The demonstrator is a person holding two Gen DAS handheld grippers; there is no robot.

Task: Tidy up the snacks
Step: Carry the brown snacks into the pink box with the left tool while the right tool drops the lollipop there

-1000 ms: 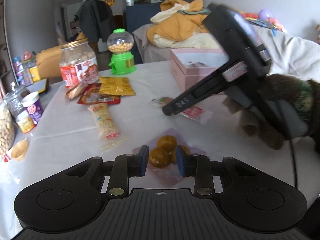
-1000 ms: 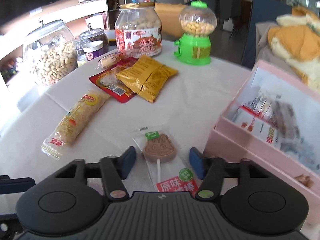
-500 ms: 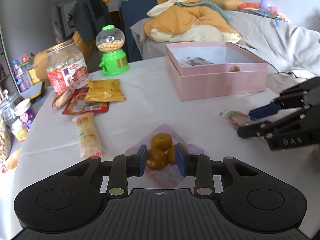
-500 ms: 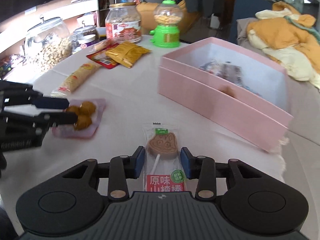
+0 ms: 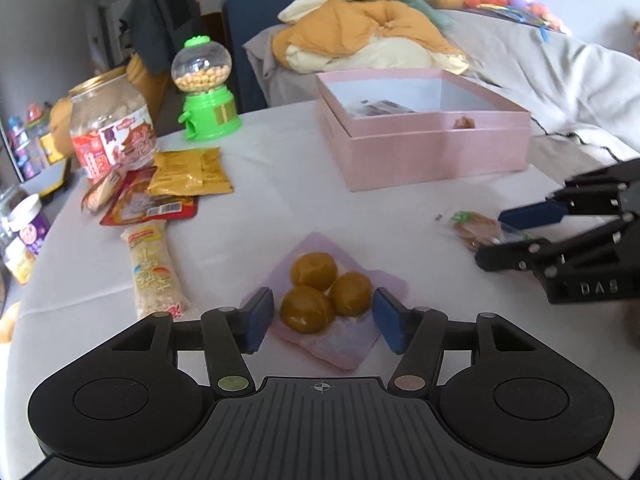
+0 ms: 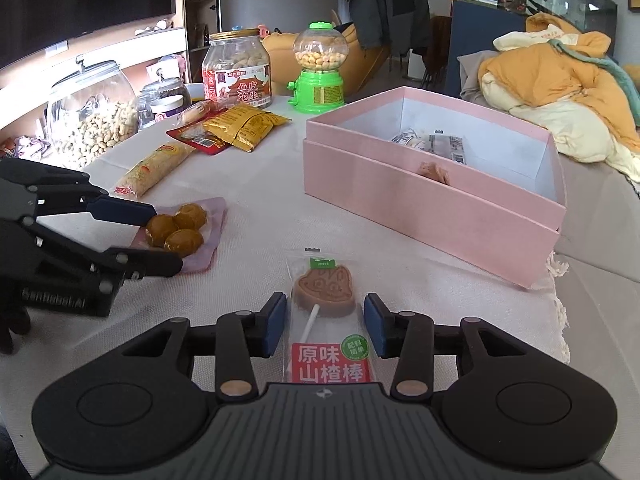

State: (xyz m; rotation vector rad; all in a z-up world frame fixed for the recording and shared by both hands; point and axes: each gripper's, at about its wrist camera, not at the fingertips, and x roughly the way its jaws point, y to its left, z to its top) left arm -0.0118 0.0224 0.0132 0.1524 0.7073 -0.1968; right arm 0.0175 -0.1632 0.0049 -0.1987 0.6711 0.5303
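My left gripper is open around a clear packet of three brown balls lying on the white tablecloth; it also shows in the right wrist view. My right gripper is open around a wrapped brown lollipop lying on the cloth; it also shows in the left wrist view. An open pink box with a few snacks inside stands behind, also seen in the right wrist view.
A long rice-cracker pack, a red packet, a yellow packet, a peanut jar and a green candy dispenser stand at the left. A glass nut jar is at the table's edge. A sofa with blankets lies behind.
Both grippers have opened wider around their snacks, which now lie on the cloth. The right gripper pulled back from the far side of the table to the near right.
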